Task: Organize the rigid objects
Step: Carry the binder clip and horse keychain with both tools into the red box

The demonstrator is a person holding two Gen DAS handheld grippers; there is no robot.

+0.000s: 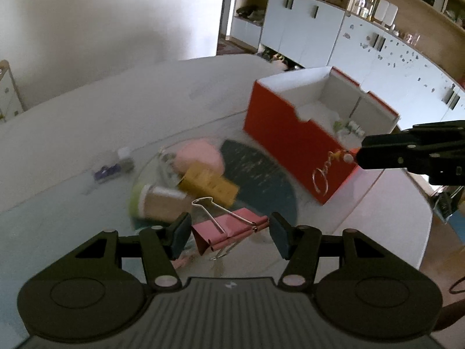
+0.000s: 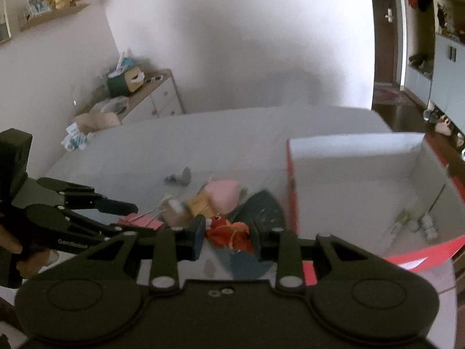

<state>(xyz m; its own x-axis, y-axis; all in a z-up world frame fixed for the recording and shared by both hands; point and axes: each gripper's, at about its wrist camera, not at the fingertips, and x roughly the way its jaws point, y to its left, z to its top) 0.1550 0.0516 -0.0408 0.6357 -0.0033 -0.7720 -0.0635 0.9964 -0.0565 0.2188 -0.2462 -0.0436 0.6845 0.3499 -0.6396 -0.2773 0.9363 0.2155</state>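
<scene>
In the box: your red box (image 1: 290,145), right of centre, already holds a few small bottles (image 1: 350,128).
Left gripper (image 1: 229,234): pinching the pink binder clip (image 1: 226,229), low centre.
Right gripper (image 2: 226,234): pinching a red-orange toy (image 2: 228,231), beside the box.
Left to do: the pile (image 1: 186,174) at centre-left waits on the table (image 1: 87,110).

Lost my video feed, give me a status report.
Left tongs shut on pink binder clip. Right tongs shut on small red toy. Red box open ahead, nothing blocking.

Pink binder clip (image 1: 229,229), red-orange toy (image 2: 229,232), red box (image 1: 293,142) white inside, dark teal streaked mat (image 1: 261,174), yellow carton (image 1: 207,184).
</scene>
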